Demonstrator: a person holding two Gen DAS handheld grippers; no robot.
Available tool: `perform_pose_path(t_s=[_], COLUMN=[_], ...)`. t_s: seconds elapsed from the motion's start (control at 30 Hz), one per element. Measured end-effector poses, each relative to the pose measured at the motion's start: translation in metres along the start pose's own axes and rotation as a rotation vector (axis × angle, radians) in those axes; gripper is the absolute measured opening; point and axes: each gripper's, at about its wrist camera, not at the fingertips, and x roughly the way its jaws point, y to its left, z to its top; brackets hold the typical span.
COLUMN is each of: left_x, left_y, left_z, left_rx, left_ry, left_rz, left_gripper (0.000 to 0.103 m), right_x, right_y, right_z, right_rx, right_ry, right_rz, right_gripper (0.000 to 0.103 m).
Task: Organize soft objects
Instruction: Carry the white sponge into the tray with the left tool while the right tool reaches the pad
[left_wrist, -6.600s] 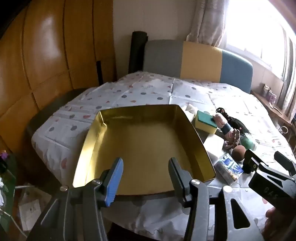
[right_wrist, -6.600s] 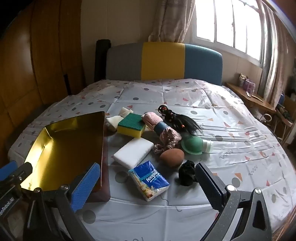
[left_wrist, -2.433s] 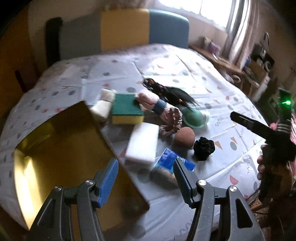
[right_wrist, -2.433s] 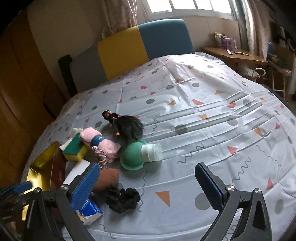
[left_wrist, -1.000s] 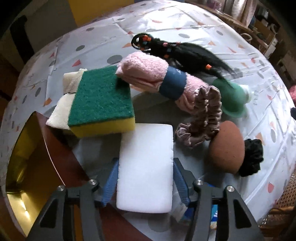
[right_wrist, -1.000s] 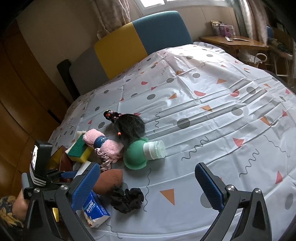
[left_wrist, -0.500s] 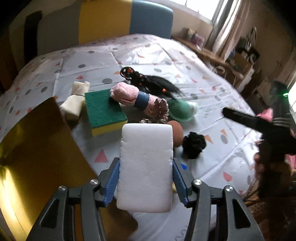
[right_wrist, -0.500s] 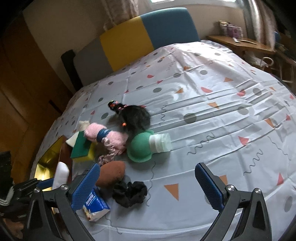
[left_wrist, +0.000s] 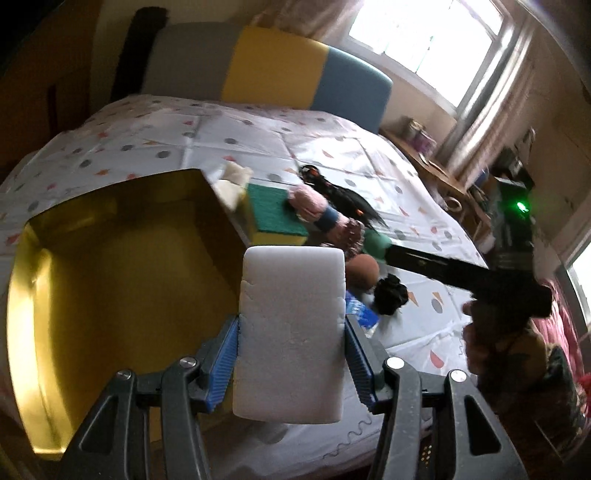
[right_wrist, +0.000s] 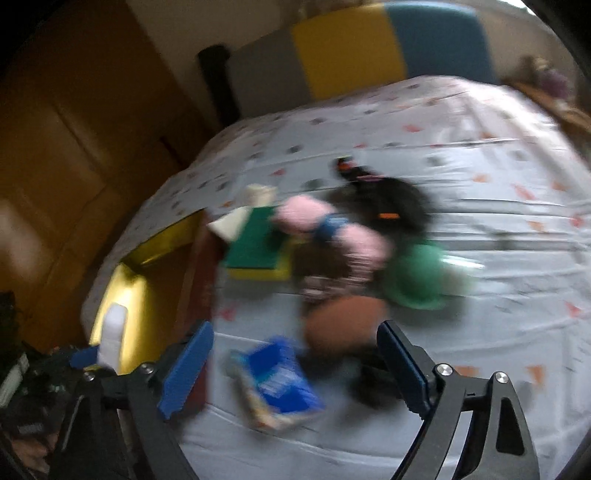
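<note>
Two grippers over a bed. Left gripper pinches the white sponge between its blue pads, held in the air just right of the gold tray. Right gripper, jaws closing with nothing gripped, hovers right of the tray above the blue tissue pack and brown sponge.
</note>
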Motion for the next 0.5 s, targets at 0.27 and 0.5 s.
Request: perform_pose_path(t_s=[0.27, 0.5], left_x=[-0.029, -0.039], left_y=[0.036, 0.066], left_z=[-0.011, -0.018], left_rx=[-0.067, -0.133], left_ry=[-0.074, -0.092], left_rz=[0.057, 0.093], left_gripper=[0.056, 0.056], right_x=[0.087, 0.139], right_y=[0.028, 0.027], right_z=[0.05, 0.075], right_rx=[0.062, 0.102], right_ry=[0.129, 0.211], right_rz=[-0.04, -0.13], right_gripper=[0.092, 0.098])
